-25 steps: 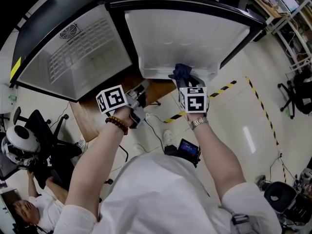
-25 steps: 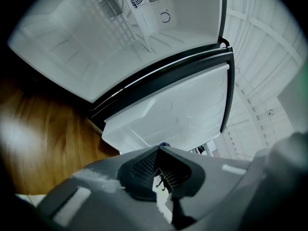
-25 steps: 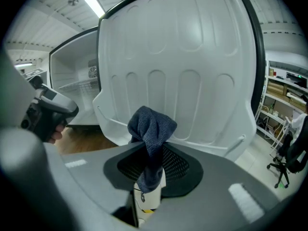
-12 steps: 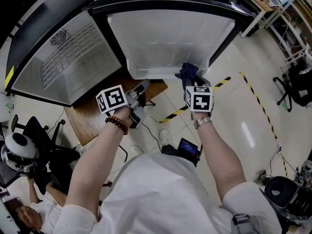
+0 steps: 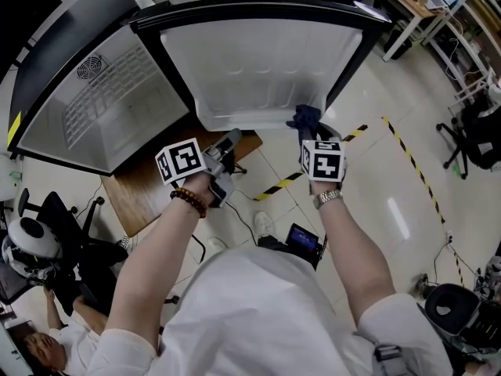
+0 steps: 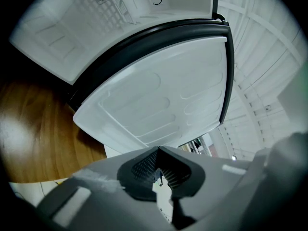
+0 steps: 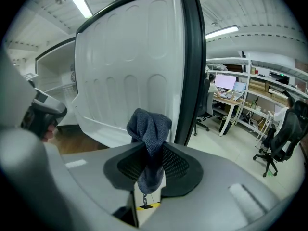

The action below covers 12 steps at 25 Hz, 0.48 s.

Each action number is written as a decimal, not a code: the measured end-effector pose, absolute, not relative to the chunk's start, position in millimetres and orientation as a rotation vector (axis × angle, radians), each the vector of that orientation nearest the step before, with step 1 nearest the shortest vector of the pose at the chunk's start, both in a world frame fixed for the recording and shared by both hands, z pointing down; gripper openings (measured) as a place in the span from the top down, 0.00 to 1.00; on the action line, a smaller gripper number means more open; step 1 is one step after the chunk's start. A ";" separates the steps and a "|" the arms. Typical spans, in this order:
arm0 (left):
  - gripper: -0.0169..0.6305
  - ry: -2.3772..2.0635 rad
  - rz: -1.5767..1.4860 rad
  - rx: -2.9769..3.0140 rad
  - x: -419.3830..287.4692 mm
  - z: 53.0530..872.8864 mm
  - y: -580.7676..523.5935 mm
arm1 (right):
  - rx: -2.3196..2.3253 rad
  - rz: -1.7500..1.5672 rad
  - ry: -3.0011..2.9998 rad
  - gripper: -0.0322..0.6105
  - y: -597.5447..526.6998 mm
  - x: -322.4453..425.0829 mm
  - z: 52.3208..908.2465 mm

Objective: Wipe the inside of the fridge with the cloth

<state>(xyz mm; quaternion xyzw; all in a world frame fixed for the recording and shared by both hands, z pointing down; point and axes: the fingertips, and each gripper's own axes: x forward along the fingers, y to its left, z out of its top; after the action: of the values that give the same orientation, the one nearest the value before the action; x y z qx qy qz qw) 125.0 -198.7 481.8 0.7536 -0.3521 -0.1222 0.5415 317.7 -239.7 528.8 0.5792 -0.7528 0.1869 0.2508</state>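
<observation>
1. Far left: the white fridge compartment with a wire shelf and round vent [image 5: 102, 104] stands open on a brown wooden board [image 5: 145, 198]. No cloth is anywhere near it.
2. The left gripper [image 5: 228, 142] has its grey jaws pressed together with nothing between them, as the left gripper view confirms [image 6: 159, 177]. It hangs just below the door's lower edge, apart from it and idle.
3. Centre: the fridge door is swung open, showing its white moulded plastic door liner [image 5: 250, 61] inside a black rim.
4. The right gripper [image 5: 310, 131] pinches the dark blue knitted cloth [image 5: 304, 117]. The bunched end sticks out past the tips [image 7: 150, 129].
5. The cloth sits at the door liner's lower edge near its right corner, just beside the black rim. Contact looks likely from the head view, but I can't tell for sure.
6. Progress, my read: wiping is under way on the door liner's bottom strip only.
7. Left to do, again my read: the upper door liner and the whole fridge compartment. No visible dirt or wet trail to gauge coverage.
8. Versus a second ago: the cloth was near the middle of the lower edge and is now close to the right corner, a rightward stroke.
9. The left gripper is unchanged and the grip on the cloth is the same.
</observation>
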 end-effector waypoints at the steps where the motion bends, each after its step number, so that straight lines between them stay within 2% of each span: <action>1: 0.97 -0.838 -0.290 1.791 126.2 481.5 -198.5 | 1.574 0.507 -2.052 0.82 -239.2 318.7 528.3; 12: 0.97 -0.883 -0.316 1.800 112.9 473.4 -195.6 | 1.509 0.412 -2.188 0.82 -217.3 298.5 490.5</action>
<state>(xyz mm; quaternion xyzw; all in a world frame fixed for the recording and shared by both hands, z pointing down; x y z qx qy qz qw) 112.9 -195.6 473.4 0.7534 -0.3694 -0.1323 0.5277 298.5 -217.3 490.5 0.5468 -0.7928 0.1494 0.2237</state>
